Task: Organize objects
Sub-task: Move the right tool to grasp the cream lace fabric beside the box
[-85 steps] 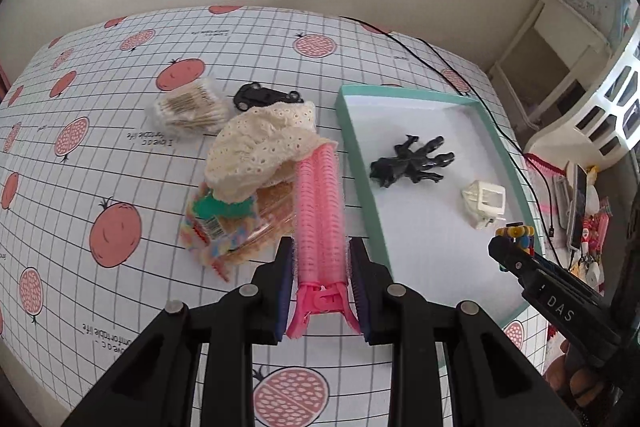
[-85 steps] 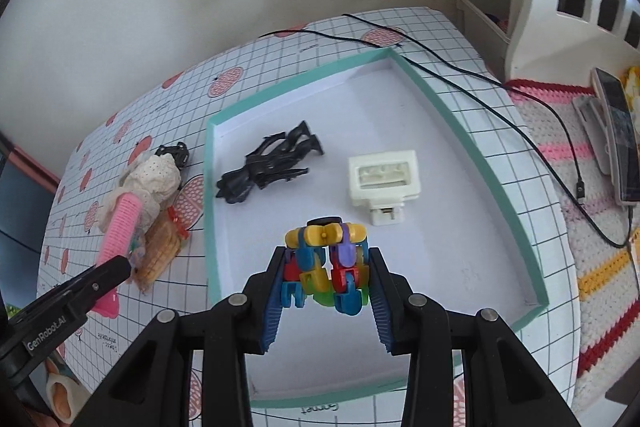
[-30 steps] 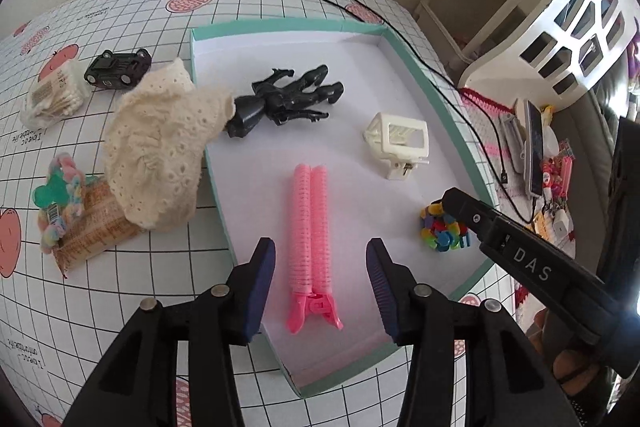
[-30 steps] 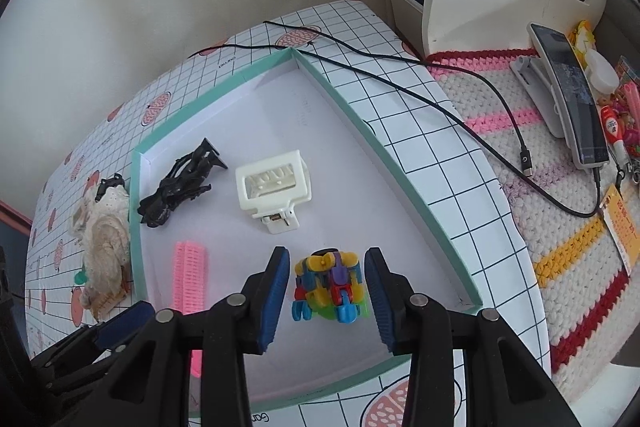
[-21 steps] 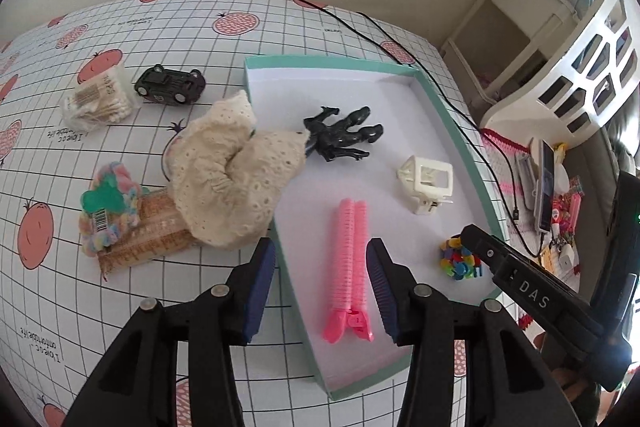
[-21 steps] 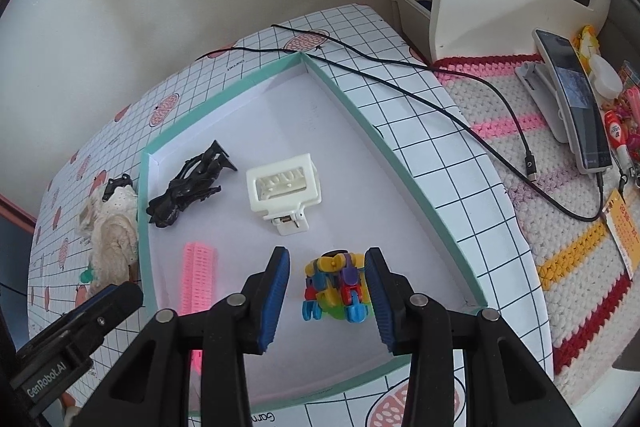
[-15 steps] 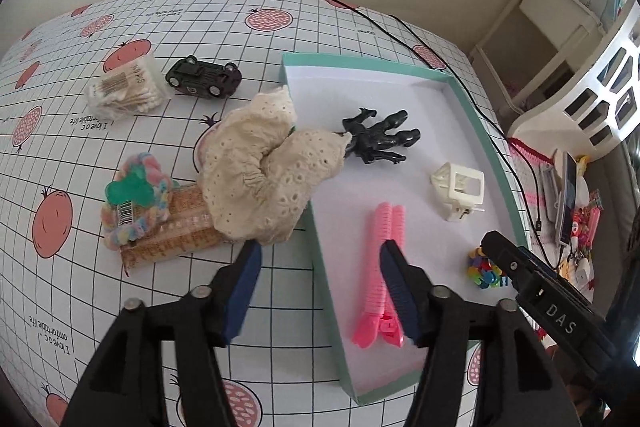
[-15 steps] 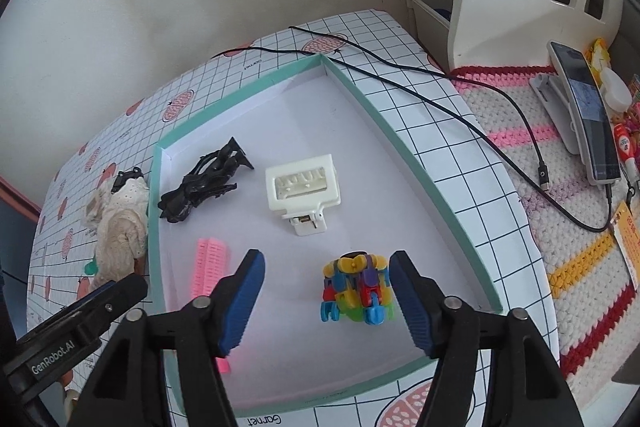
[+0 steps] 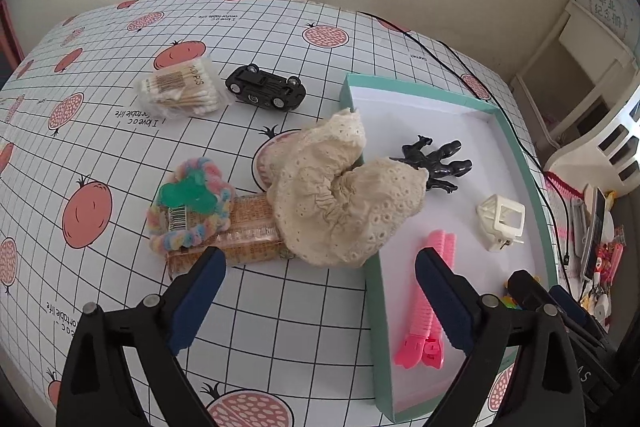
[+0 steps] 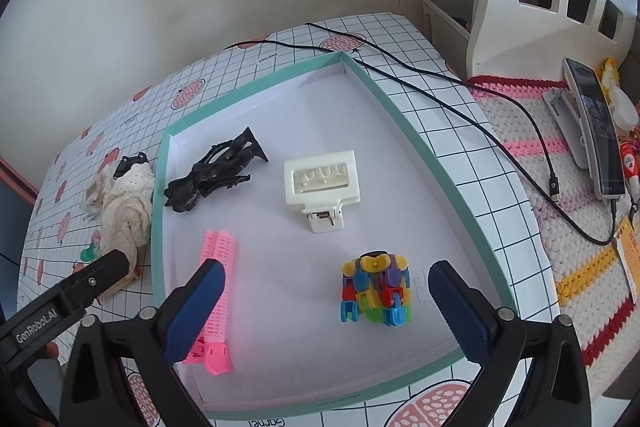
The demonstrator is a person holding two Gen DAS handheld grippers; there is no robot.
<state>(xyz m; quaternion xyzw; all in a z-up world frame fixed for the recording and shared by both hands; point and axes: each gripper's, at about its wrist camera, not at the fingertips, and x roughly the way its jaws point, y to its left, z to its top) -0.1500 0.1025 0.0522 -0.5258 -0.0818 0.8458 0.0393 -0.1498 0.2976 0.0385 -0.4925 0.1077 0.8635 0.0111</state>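
Note:
A teal-rimmed white tray (image 10: 404, 131) (image 9: 516, 151) holds a black claw clip (image 10: 214, 177) (image 9: 438, 165), a cream clip (image 10: 320, 185) (image 9: 500, 221), a pink hair roller clip (image 10: 214, 297) (image 9: 430, 301) and a multicoloured block toy (image 10: 376, 289). My right gripper (image 10: 326, 311) hangs open above the tray, the toy lying free between its fingers. My left gripper (image 9: 320, 301) is wide open over the tray's left rim, below a cream lace scrunchie (image 9: 340, 195) that drapes over that rim. Nothing is held.
On the gridded tablecloth left of the tray lie a pastel scrunchie on a green card (image 9: 188, 205), a snack packet (image 9: 244, 231), a bag of cotton swabs (image 9: 180, 91) and an upturned black toy car (image 9: 266, 89). A black cable (image 10: 460, 95) runs past the tray; a phone (image 10: 598, 135) rests on a knitted mat.
Both grippers let go of their loads in the tray, the pink roller clip and the block toy, then opened wider and drew back. The left one swung left toward the lace scrunchie.

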